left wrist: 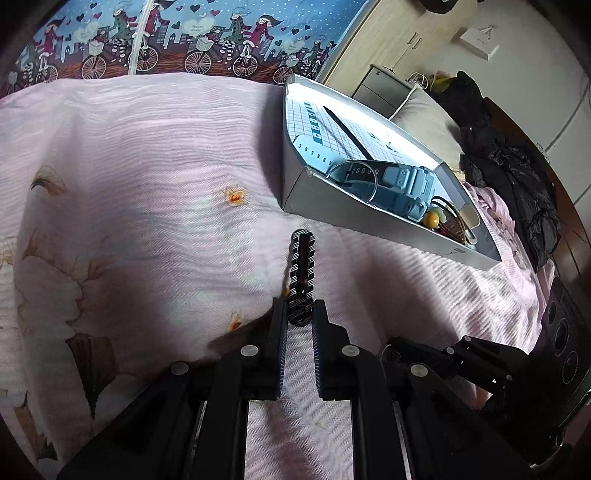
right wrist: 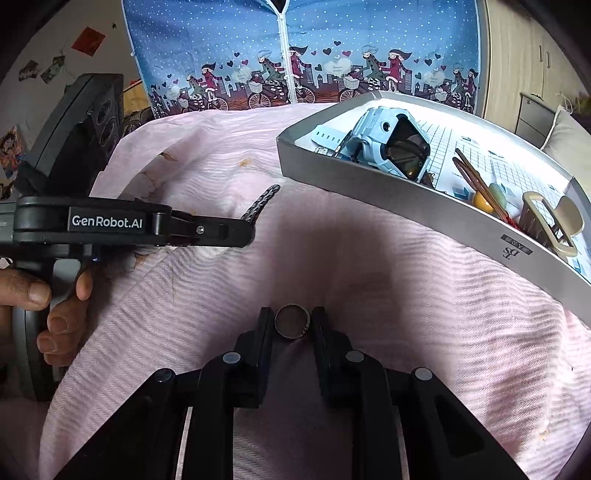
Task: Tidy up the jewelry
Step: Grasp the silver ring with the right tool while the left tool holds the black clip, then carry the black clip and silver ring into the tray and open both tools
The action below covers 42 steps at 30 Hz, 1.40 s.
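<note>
My left gripper [left wrist: 300,314] is shut on one end of a dark chain bracelet [left wrist: 301,273], which sticks forward above the pink bedspread; the bracelet also shows in the right wrist view [right wrist: 263,205], held by the left gripper [right wrist: 248,230]. My right gripper [right wrist: 292,319] is shut on a metal ring [right wrist: 291,320], held just above the bedspread. A grey cardboard tray [left wrist: 354,218] lies ahead to the right; in the right wrist view the tray [right wrist: 406,218] holds a light blue watch [right wrist: 388,147], a beaded bracelet [right wrist: 484,199] and a beige hair claw [right wrist: 546,221].
The pink bedspread [left wrist: 147,184] covers the bed. A blue curtain with a bicycle print [right wrist: 295,66] hangs behind the bed. Dark clothes [left wrist: 517,177] are piled at the right. A wooden wardrobe [left wrist: 399,33] stands at the back right.
</note>
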Each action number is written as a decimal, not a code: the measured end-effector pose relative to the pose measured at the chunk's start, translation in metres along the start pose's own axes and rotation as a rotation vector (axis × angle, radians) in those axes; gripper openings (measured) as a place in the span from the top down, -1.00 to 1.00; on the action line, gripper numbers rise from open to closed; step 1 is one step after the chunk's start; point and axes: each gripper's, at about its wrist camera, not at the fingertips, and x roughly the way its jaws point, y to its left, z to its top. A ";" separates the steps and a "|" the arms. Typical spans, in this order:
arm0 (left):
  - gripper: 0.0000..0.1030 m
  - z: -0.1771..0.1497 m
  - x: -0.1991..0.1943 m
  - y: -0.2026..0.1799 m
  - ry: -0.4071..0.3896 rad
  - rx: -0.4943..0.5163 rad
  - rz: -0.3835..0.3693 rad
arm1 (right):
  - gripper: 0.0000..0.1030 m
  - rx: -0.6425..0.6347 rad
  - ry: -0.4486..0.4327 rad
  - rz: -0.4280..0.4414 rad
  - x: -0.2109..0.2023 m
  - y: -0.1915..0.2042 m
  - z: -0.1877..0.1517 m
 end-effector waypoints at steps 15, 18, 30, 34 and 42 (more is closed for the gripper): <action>0.81 -0.010 0.002 -0.025 -0.037 0.092 0.013 | 0.61 0.039 -0.080 -0.032 -0.023 -0.005 -0.012; 0.81 -0.018 -0.002 -0.038 -0.037 0.122 0.003 | 0.61 0.109 -0.120 -0.036 -0.038 -0.016 -0.020; 0.81 -0.043 -0.034 -0.114 -0.070 0.196 -0.061 | 0.61 0.280 -0.264 0.017 -0.110 -0.058 -0.037; 0.81 -0.030 -0.034 -0.147 -0.090 0.225 -0.073 | 0.61 0.236 -0.289 -0.013 -0.131 -0.074 -0.032; 0.81 0.029 0.028 -0.184 -0.097 0.223 -0.002 | 0.61 0.250 -0.292 -0.115 -0.136 -0.133 -0.007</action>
